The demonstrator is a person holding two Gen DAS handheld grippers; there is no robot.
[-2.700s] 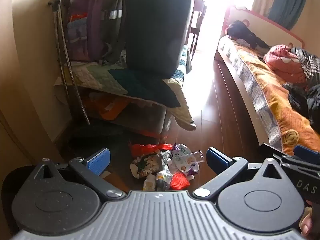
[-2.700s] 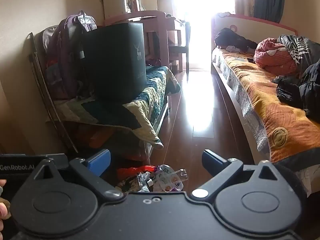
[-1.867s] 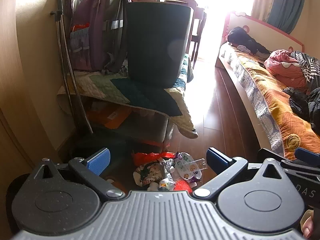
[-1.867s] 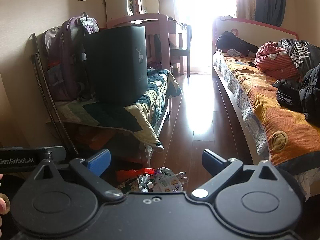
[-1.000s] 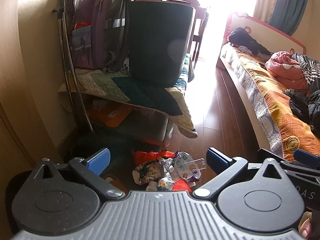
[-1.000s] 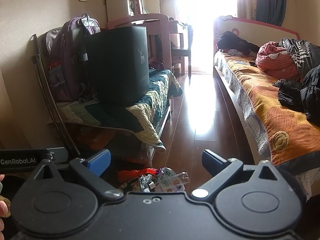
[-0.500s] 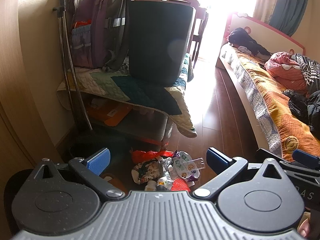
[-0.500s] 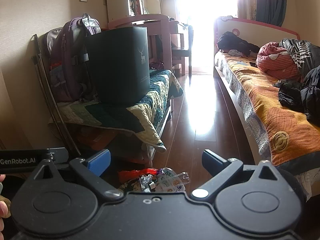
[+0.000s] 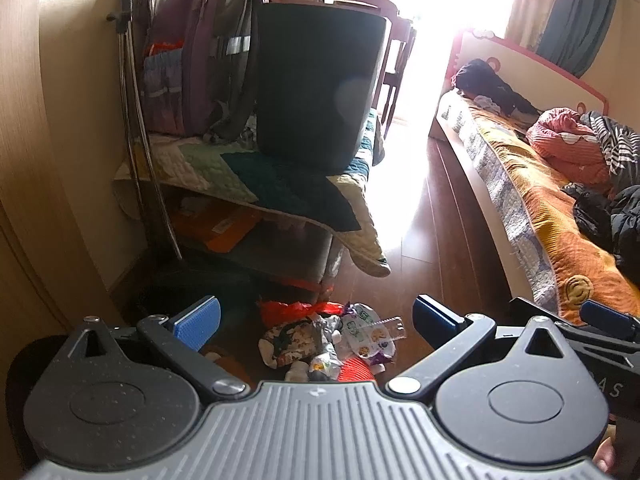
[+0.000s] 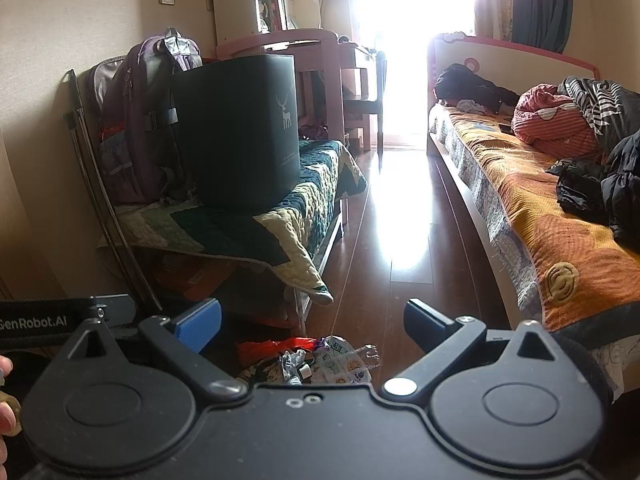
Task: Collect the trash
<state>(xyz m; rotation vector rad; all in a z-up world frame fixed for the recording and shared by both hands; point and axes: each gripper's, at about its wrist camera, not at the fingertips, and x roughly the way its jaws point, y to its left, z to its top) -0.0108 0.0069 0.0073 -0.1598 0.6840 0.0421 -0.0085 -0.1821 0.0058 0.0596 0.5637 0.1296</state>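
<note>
Hovering over the floor, the left gripper [image 9: 316, 322] and the right gripper [image 10: 312, 320] both hold their jaws wide apart with nothing between them. Little has changed over the last few seconds: in the left wrist view the black bin [image 9: 316, 84] on the quilted bench [image 9: 224, 168] has slid slightly lower in frame and the litter has drifted a touch up from the gripper body, so the hands have barely shifted their aim. My reading is that no piece has been picked up yet and the collecting is only about to start.

The trash pile [image 9: 328, 340] lies on the dark wood floor [image 9: 436, 248] at about 6 o'clock in the left wrist view, between the two blue pads and just below the bench's front edge. It is a loose heap: a crumpled red plastic bag [image 9: 288, 309] at its 12 o'clock side, a printed snack pouch [image 9: 290, 340] at 9 o'clock, crinkled foil in the middle, a clear wrapper with cartoon print [image 9: 372, 330] at 3 o'clock, and a red scrap [image 9: 356, 372] at 6 o'clock. In the right wrist view the same pile [image 10: 316, 360] sits at 6 o'clock, partly hidden by the gripper body. The bin stands at 12 o'clock, well apart from the heap.
</note>
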